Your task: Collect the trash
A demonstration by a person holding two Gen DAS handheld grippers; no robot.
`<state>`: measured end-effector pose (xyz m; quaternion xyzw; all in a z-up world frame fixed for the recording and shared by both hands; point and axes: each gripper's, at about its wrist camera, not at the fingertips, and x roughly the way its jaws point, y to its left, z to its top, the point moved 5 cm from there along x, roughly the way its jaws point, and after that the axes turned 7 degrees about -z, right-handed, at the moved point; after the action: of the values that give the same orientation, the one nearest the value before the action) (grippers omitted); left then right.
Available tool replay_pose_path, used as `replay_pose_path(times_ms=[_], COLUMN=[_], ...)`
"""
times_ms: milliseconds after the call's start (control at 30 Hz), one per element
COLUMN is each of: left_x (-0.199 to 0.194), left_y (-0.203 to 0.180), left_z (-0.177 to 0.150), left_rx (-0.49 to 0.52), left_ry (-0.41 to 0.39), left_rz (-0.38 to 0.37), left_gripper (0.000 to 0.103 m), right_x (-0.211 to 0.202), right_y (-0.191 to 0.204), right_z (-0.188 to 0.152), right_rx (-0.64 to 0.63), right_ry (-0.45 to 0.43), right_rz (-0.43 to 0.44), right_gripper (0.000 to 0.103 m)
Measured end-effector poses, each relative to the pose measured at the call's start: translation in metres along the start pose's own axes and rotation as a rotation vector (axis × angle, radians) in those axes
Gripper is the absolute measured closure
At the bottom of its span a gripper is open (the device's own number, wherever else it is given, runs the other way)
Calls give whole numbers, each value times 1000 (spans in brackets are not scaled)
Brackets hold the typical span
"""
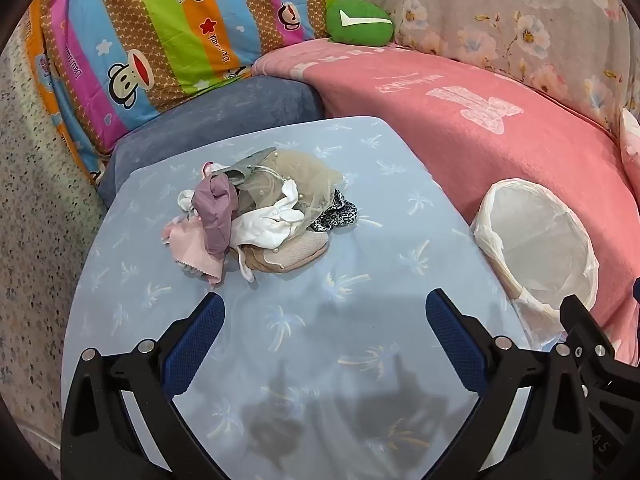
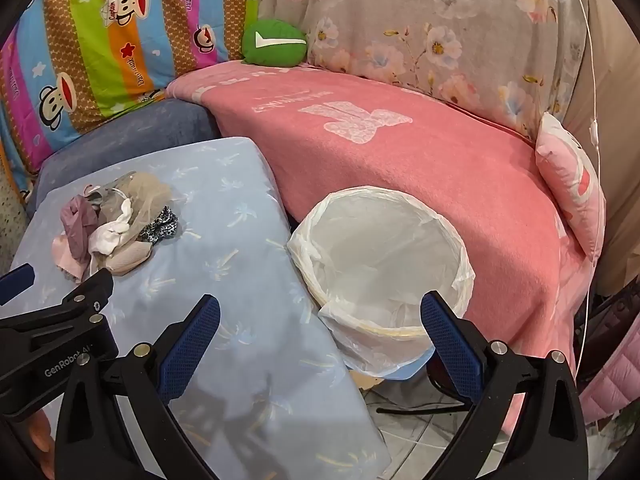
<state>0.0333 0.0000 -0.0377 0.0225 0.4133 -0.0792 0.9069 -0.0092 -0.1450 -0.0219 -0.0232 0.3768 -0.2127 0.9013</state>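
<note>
Sitting in a heap on the light-blue tabletop point(image 1: 360, 320) is the pile of fabric scraps point(image 1: 256, 216): mauve, white, pink, tan mesh and a leopard-print bit all tangled together. The bin point(image 2: 384, 264) stands just off the tabletop's right edge, against the pink blanket point(image 2: 440, 168). It has a white plastic liner folded over the rim, and as far as I can see there's nothing inside it.

The left hand-held gripper point(image 1: 324, 316) hangs over the near part of the tabletop, tipped downward, with the scraps a bit ahead of it and slightly left. Its jaws are spread wide, gripping nothing. The right hand-held gripper point(image 2: 320, 320) is also angled down and wide open, empty, hovering by the bin's near rim, scraps well off to its left.
</note>
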Motion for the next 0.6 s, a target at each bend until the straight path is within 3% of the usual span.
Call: replay_pose_path(times_ms=[600], left_x=[3], left_y=[5], left_z=[-4], left_rx=[-9], left_ry=[0], left_rz=[-5], left_gripper=[7], right_x=[-2], right_y=[1], right_z=[0], right_rx=[5], right_ry=[4], right_rz=[-5], right_gripper=[6])
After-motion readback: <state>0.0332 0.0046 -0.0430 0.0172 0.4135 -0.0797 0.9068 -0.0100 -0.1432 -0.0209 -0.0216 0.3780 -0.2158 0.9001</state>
